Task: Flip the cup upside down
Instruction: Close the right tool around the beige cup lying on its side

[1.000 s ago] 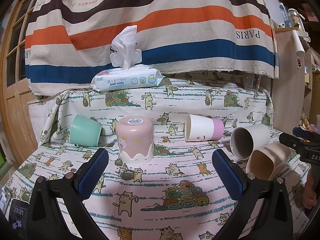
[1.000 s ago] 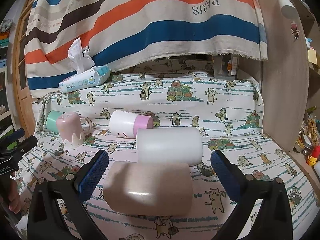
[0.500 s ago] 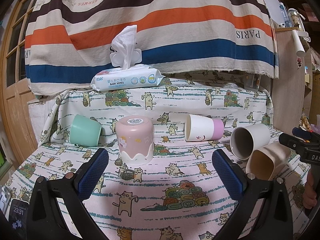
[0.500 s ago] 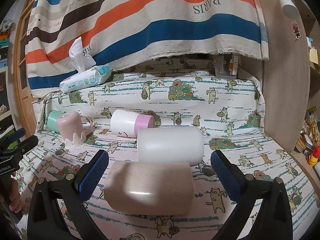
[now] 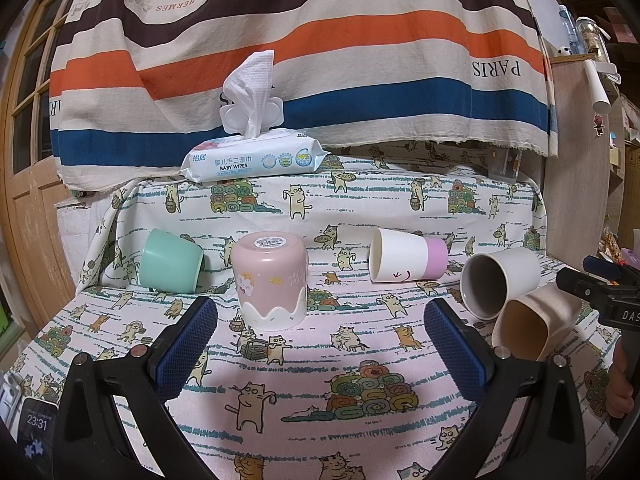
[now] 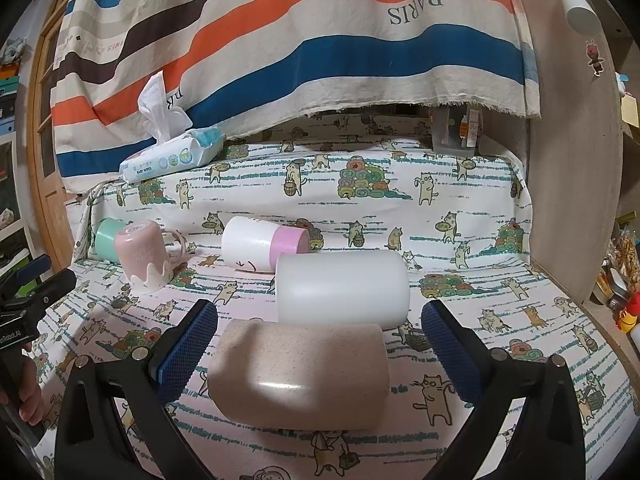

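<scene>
The right tongs (image 6: 319, 338) stand wide open astride the beige cup (image 6: 298, 374), pads apart from it. The cup lies on its side on the table (image 6: 460, 432), axis crosswise, mouth leftward. The left tongs (image 5: 320, 338) gape too, holding nothing.

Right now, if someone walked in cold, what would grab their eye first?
Probably the beige cup on its side, lying between the open fingers of the right tool, with a white cup on its side just behind it. Next, the pink cup standing upside down ahead of the open left tool. Behind, a baby wipes pack sits on the ledge under a bold striped cloth.
</scene>
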Demonstrator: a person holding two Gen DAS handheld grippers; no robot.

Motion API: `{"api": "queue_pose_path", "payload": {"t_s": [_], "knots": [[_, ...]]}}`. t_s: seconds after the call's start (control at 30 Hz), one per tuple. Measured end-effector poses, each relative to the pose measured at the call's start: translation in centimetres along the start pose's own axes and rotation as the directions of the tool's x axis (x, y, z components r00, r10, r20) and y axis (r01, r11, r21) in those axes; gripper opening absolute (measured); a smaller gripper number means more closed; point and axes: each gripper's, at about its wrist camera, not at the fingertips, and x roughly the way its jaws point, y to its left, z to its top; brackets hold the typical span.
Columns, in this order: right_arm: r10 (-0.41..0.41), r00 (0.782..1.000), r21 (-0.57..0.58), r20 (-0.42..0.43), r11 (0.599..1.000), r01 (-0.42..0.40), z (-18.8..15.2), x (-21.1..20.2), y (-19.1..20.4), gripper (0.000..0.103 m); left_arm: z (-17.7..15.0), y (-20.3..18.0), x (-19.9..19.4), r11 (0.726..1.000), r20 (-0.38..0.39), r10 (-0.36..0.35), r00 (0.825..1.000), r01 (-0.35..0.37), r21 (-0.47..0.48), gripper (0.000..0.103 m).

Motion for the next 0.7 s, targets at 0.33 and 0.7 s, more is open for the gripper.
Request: {"api": "queue_pose_path", "payload": {"t_s": [0.33,0.7], "knots": [[0.0,1.0,0.001,-0.004,1.0,0.0,-0.03,0.06,0.07,0.103,-0.01,-0.01,0.0,1.0,-0.001,0.0,1.0,0.0,0.0,0.103],[0.003,1.0,0.004,-0.01,1.0,-0.003,0.07,0.21,-0.09,0.103,-0.2,0.44,0.05,1.0,-0.007,-0.002,1.0,0.002,-0.003,0.103]]}}
